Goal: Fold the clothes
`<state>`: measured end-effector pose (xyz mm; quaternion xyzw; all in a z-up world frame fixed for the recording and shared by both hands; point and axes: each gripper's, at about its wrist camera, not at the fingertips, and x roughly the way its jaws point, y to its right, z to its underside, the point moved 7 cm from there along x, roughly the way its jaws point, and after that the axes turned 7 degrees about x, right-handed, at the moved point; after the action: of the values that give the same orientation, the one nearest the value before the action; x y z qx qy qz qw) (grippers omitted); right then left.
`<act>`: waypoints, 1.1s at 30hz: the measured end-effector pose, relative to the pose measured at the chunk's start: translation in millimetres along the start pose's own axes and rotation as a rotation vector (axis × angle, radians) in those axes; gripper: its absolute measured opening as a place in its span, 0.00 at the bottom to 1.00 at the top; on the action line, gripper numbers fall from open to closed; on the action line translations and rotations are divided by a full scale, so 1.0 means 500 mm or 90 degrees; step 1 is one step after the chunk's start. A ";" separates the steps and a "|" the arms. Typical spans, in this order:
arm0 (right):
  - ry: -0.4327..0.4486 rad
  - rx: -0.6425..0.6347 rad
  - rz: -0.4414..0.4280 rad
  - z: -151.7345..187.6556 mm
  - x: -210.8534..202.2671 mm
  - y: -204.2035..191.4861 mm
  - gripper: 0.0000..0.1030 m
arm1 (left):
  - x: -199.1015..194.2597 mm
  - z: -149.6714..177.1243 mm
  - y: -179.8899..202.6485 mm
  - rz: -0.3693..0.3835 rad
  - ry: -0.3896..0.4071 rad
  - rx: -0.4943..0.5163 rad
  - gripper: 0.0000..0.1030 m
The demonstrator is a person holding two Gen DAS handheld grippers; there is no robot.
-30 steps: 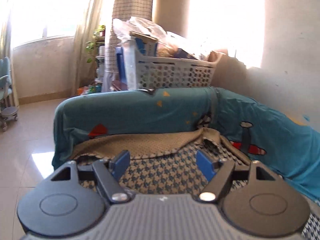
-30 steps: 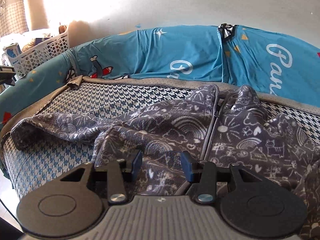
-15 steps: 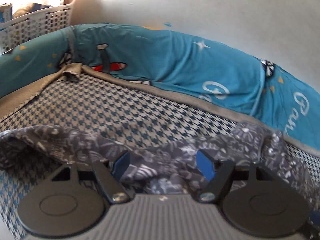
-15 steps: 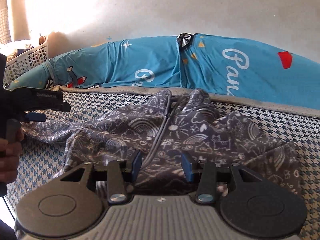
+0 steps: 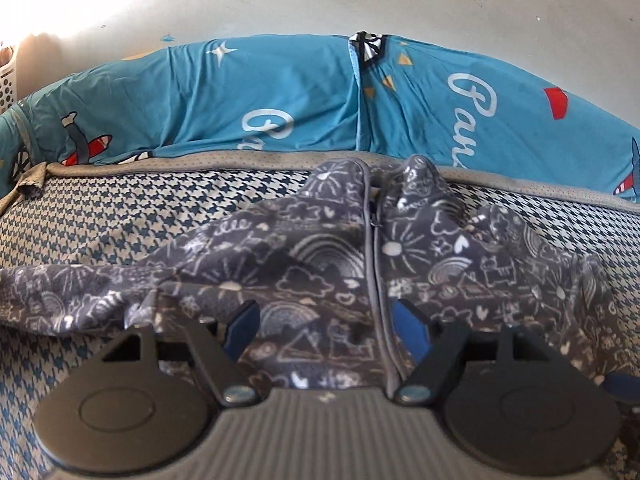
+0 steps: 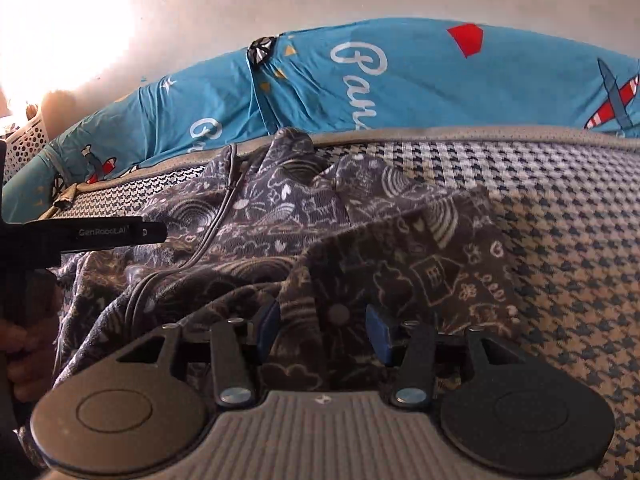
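Note:
A grey zip-up jacket with white doodle print [image 5: 328, 264] lies spread and rumpled on the houndstooth bed cover [image 5: 120, 216], collar toward the wall. My left gripper [image 5: 326, 326] is open, low over the jacket's lower front beside the zip. My right gripper [image 6: 324, 330] is open, low over the jacket's right part [image 6: 360, 248], with cloth between its blue pads. The left gripper's body [image 6: 100, 234] shows at the left edge of the right wrist view, held by a hand.
Blue printed cushions [image 5: 304, 108] run along the wall behind the bed. A white perforated basket [image 6: 24, 140] stands at the far left. Bare houndstooth cover [image 6: 568, 216] lies right of the jacket.
My left gripper has swung from facing the room and basket round to the jacket and come down over it. My right gripper has moved right, toward the jacket's right side.

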<state>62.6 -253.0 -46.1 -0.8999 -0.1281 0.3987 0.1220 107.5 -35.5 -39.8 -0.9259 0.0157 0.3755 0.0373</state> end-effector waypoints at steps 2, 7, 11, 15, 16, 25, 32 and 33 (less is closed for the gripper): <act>-0.022 0.033 -0.028 0.008 0.014 0.001 0.45 | 0.008 0.002 0.012 0.006 -0.008 0.001 0.70; -0.033 0.043 -0.057 0.021 0.020 -0.010 0.31 | 0.016 0.010 0.047 0.015 -0.016 0.019 0.70; -0.018 0.032 -0.036 0.013 0.001 -0.002 0.08 | 0.017 0.014 0.066 0.023 -0.017 0.031 0.70; 0.053 0.053 0.045 -0.027 -0.056 0.051 0.04 | 0.017 0.019 0.080 0.030 -0.020 0.040 0.70; 0.079 0.059 0.073 -0.040 -0.077 0.069 0.04 | 0.016 0.020 0.083 0.032 -0.021 0.042 0.70; 0.144 0.167 0.075 -0.043 -0.188 0.179 0.14 | -0.008 0.046 0.110 0.026 -0.014 0.075 0.70; 0.071 0.093 -0.017 0.013 -0.126 0.092 0.42 | -0.059 0.061 0.091 0.028 0.001 0.066 0.79; 0.057 0.100 -0.023 0.022 -0.110 0.086 0.42 | -0.065 0.064 0.088 0.030 0.001 0.062 0.79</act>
<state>24.3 -310.1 -29.0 -0.9021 -0.1073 0.3643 0.2051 59.4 -76.5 -42.4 -0.9228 0.0562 0.3741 0.0736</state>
